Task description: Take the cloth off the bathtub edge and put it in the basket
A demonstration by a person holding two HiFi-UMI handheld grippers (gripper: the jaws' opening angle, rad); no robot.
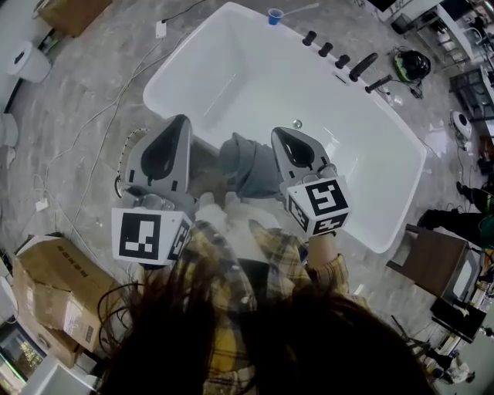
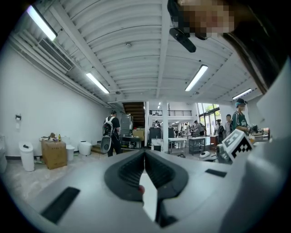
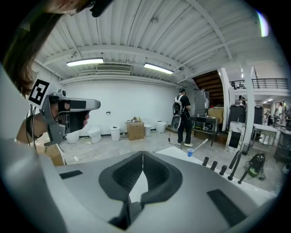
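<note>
A grey cloth point(image 1: 245, 163) hangs crumpled over the near edge of the white bathtub point(image 1: 231, 69). My left gripper point(image 1: 181, 121) is shut and empty, just left of the cloth over the tub's near corner. My right gripper point(image 1: 279, 133) is also shut and empty, its tip at the cloth's right side above the tub rim. In the left gripper view the left gripper point(image 2: 145, 153) points level into the room with its jaws together. In the right gripper view the right gripper point(image 3: 142, 154) points over the bathtub point(image 3: 182, 157). I cannot make out a basket for certain.
A blue cup point(image 1: 275, 15) and black tap handles point(image 1: 333, 54) stand on the tub's far rim. Cardboard boxes point(image 1: 46, 289) lie at the lower left, a brown stool point(image 1: 432, 262) at the right. Cables point(image 1: 85, 131) run across the floor. A person point(image 3: 183, 116) stands far off.
</note>
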